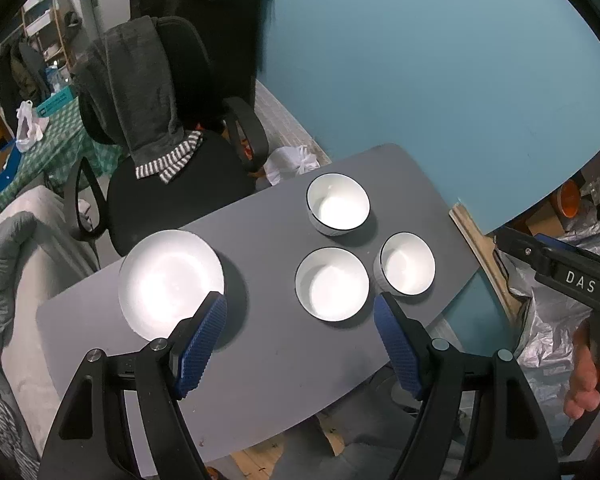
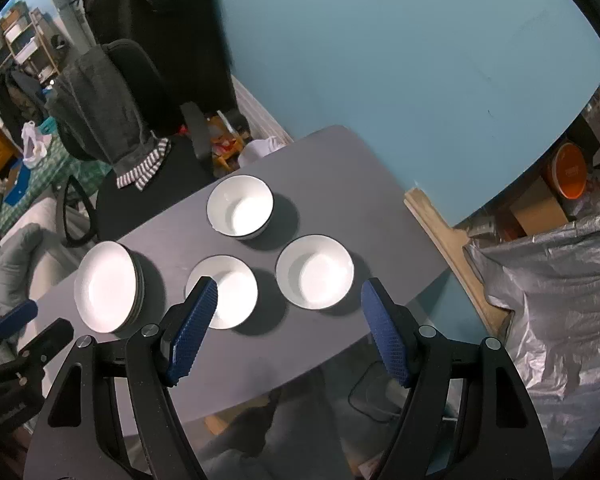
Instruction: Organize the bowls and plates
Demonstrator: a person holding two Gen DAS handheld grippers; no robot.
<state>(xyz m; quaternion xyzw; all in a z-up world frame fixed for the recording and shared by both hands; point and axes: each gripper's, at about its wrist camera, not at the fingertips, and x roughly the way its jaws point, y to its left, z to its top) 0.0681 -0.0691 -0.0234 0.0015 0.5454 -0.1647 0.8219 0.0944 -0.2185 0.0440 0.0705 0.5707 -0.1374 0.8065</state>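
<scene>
Three white bowls with dark rims stand apart on a grey table (image 1: 284, 364): a far bowl (image 1: 338, 210), a near bowl (image 1: 332, 284) and a right bowl (image 1: 407, 263). A stack of white plates (image 1: 168, 280) sits to their left. My left gripper (image 1: 300, 300) hovers above the table's near side, open and empty, between the plates and the near bowl. In the right wrist view my right gripper (image 2: 289, 285) is also open and empty, above the gap between the near bowl (image 2: 222, 298) and the right bowl (image 2: 315, 272). The far bowl (image 2: 240, 206) and plates (image 2: 104, 286) show there too.
A black office chair draped with a grey garment (image 1: 148, 120) stands behind the table. A silver foil bag (image 2: 560, 300) and a wooden board (image 2: 440, 232) lie to the right. A teal wall (image 2: 380, 60) rises at the back. A hand (image 1: 588, 384) holds the other tool's handle.
</scene>
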